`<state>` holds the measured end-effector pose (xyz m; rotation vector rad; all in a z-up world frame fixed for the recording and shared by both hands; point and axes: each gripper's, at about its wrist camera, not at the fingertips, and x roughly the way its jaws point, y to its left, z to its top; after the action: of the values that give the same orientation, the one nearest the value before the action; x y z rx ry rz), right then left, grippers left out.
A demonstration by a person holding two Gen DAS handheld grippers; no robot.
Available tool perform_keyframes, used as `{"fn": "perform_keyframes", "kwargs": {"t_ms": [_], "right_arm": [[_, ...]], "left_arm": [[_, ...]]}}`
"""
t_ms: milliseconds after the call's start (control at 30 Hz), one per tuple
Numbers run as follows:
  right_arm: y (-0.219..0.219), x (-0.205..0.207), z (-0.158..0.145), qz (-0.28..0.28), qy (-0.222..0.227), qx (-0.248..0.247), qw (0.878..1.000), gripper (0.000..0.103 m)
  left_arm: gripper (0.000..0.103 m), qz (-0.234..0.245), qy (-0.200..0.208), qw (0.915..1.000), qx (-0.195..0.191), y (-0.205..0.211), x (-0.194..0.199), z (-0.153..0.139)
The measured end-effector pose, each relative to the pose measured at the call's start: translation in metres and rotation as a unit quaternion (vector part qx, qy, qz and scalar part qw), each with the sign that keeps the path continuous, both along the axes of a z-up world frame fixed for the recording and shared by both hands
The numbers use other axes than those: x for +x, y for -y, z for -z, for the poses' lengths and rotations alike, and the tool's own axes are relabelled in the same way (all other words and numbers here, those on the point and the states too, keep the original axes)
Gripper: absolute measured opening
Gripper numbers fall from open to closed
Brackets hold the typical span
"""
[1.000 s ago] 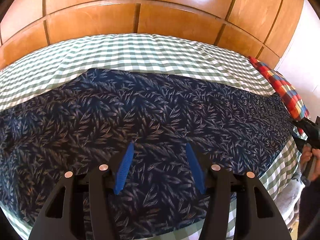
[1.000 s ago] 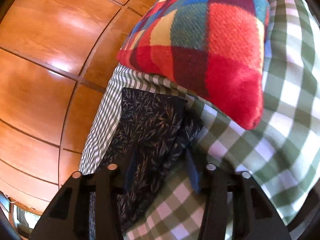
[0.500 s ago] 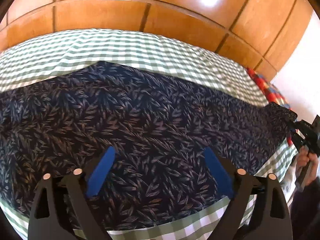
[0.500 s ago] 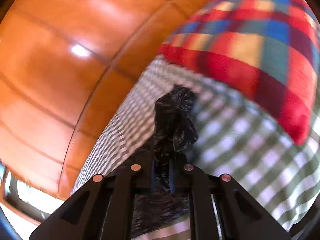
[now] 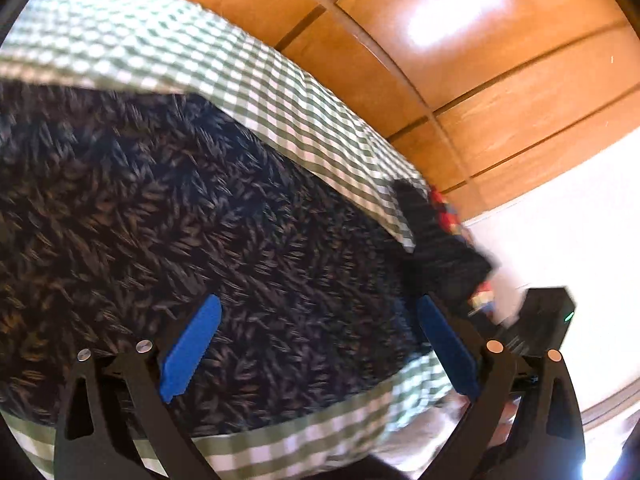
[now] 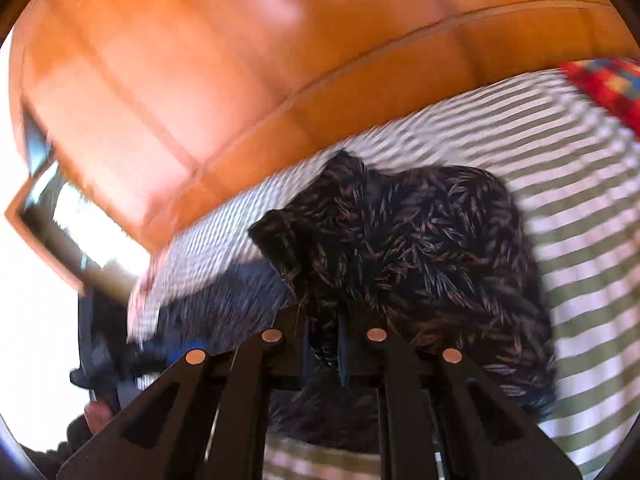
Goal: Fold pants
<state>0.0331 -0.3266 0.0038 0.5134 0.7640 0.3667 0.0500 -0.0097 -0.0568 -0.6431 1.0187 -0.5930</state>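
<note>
The dark blue leaf-print pants point(image 5: 240, 240) lie spread on the green-checked sheet point(image 5: 280, 72). My left gripper point(image 5: 318, 304) hovers over their near edge. Its jaws are opening wide, and the fabric under the blue pads is not pinched. In the right wrist view my right gripper point(image 6: 324, 320) is shut on one end of the pants point(image 6: 420, 248), lifted and bunched above the sheet point(image 6: 580, 200). From the left wrist view that raised end point(image 5: 440, 240) hangs at the right, with the blurred right gripper point(image 5: 536, 320) behind it.
A shiny wooden panel wall point(image 5: 440, 40) runs along the far side of the bed. A red plaid blanket point(image 6: 600, 84) lies at the bed's right end. The blurred left gripper point(image 6: 100, 344) shows at the lower left, in front of a bright window.
My right gripper closed on the pants' end beside the plaid blanket, lifted it and swept it toward the left gripper. My left gripper's jaws spread wide and it rolled.
</note>
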Motion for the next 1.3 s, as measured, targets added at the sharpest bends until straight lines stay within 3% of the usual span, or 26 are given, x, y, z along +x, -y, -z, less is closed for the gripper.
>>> {"fn": "perform_keyframes", "kwargs": {"t_ms": [167, 267, 300, 633, 700, 733, 767, 800, 833, 867, 933, 1100, 1133, 1167, 1300], "right_arm": [[-0.082, -0.001, 0.032, -0.087, -0.026, -0.069, 0.993, 0.009], [-0.112, -0.006, 0.047, -0.113, -0.022, -0.133, 0.984, 0.009], [-0.119, -0.008, 0.051, -0.119, -0.018, -0.156, 0.980, 0.010], [-0.137, -0.016, 0.055, -0.128, 0.025, -0.213, 0.968, 0.010], [-0.137, -0.022, 0.052, -0.133, 0.036, -0.208, 0.969, 0.015], [-0.136, -0.029, 0.049, -0.143, 0.038, -0.203, 0.968, 0.033], [-0.139, -0.031, 0.050, -0.168, 0.035, -0.187, 0.967, 0.061], [-0.139, -0.038, 0.050, -0.177, 0.037, -0.181, 0.967, 0.064], [-0.142, -0.042, 0.049, -0.182, 0.038, -0.184, 0.965, 0.064], [-0.141, -0.043, 0.050, -0.183, 0.035, -0.182, 0.965, 0.064], [-0.134, -0.046, 0.049, -0.186, 0.025, -0.165, 0.968, 0.063], [-0.075, -0.063, 0.030, -0.131, 0.012, -0.135, 0.982, 0.061], [-0.061, -0.066, 0.026, -0.113, 0.011, -0.132, 0.985, 0.061], [-0.040, -0.070, 0.021, -0.084, 0.009, -0.125, 0.989, 0.060], [0.041, -0.081, 0.009, 0.043, -0.005, -0.111, 0.993, 0.049]], "left_arm": [[0.096, 0.019, -0.030, 0.9980, -0.052, 0.001, 0.010, 0.009], [0.085, 0.026, -0.048, 0.9961, -0.068, 0.004, 0.017, 0.018], [0.082, 0.030, -0.050, 0.9960, -0.068, 0.006, 0.018, 0.020], [0.082, 0.045, -0.085, 0.9951, -0.024, 0.037, 0.040, 0.038], [0.077, 0.053, -0.085, 0.9947, -0.025, 0.043, 0.043, 0.038], [0.071, 0.059, -0.086, 0.9943, -0.023, 0.047, 0.044, 0.037], [0.064, 0.064, -0.087, 0.9942, -0.009, 0.052, 0.045, 0.037], [0.051, 0.065, -0.086, 0.9942, 0.004, 0.056, 0.045, 0.038], [0.044, 0.069, -0.084, 0.9939, 0.019, 0.060, 0.046, 0.038], [0.040, 0.073, -0.082, 0.9935, 0.030, 0.063, 0.046, 0.039], [0.040, 0.075, -0.082, 0.9930, 0.040, 0.068, 0.046, 0.041], [0.039, 0.067, -0.074, 0.9941, 0.043, 0.066, 0.042, 0.038], [0.035, 0.069, -0.064, 0.9941, 0.053, 0.066, 0.039, 0.036], [0.011, 0.072, -0.054, 0.9940, 0.062, 0.063, 0.032, 0.033], [0.011, 0.066, 0.007, 0.9959, 0.062, 0.056, 0.020, 0.009]]}}
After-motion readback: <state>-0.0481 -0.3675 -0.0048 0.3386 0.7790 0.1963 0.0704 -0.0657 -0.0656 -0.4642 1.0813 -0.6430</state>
